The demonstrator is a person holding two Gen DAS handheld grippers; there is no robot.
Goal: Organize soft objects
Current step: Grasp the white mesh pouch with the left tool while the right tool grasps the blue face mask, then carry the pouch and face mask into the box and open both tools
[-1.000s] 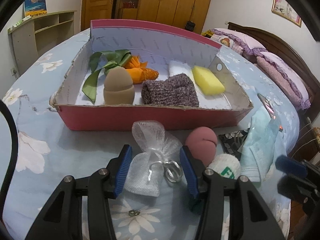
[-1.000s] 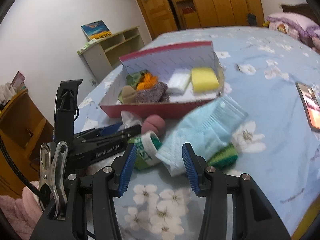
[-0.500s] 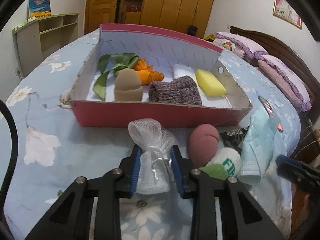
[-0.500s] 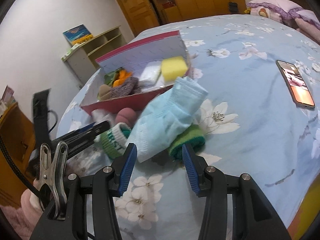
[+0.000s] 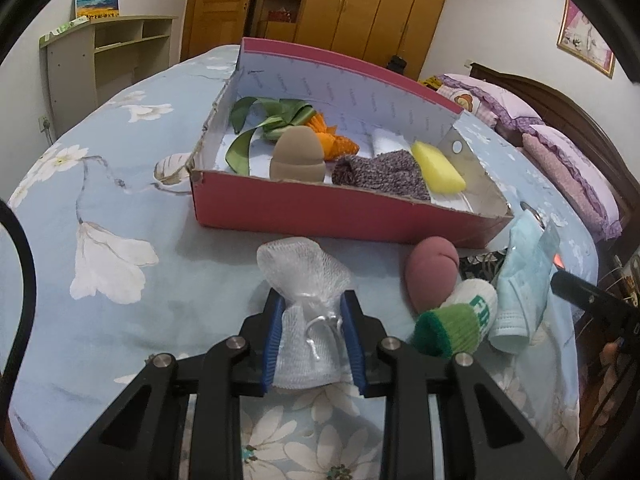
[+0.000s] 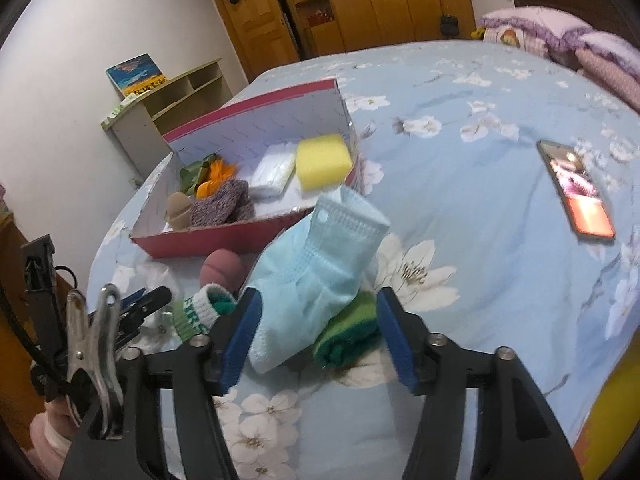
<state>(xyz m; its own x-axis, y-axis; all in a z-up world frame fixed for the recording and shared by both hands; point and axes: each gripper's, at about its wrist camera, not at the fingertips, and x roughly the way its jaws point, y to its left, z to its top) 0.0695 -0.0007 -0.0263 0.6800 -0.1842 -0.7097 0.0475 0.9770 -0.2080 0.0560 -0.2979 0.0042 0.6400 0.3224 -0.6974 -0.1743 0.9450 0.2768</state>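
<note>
My left gripper (image 5: pixel 312 305) is shut on a white mesh pouch (image 5: pixel 304 268) that lies on the blue floral bedspread in front of the pink box (image 5: pixel 320 212). To its right lie a pink sponge (image 5: pixel 432 276), a green-and-white sock (image 5: pixel 460 324) and a light blue face mask (image 5: pixel 524 276). In the right wrist view my right gripper (image 6: pixel 319 302) has its jaws opening. The face mask (image 6: pixel 320 264) and the sock's green end (image 6: pixel 352 332) sit between them, and the pads do not press on either.
The box (image 6: pixel 224 240) holds a beige sponge (image 5: pixel 297 154), an orange flower with green ribbon (image 5: pixel 276 114), a purple knit piece (image 5: pixel 376 172), a yellow sponge (image 6: pixel 323 160) and a white pack (image 6: pixel 274 172). A lit phone (image 6: pixel 576 192) lies on the bed at right. Pillows are at the far end.
The left jaws closed on the mesh pouch and the hand moved slightly toward the box. The right gripper came down over the face mask and its jaws widened.
</note>
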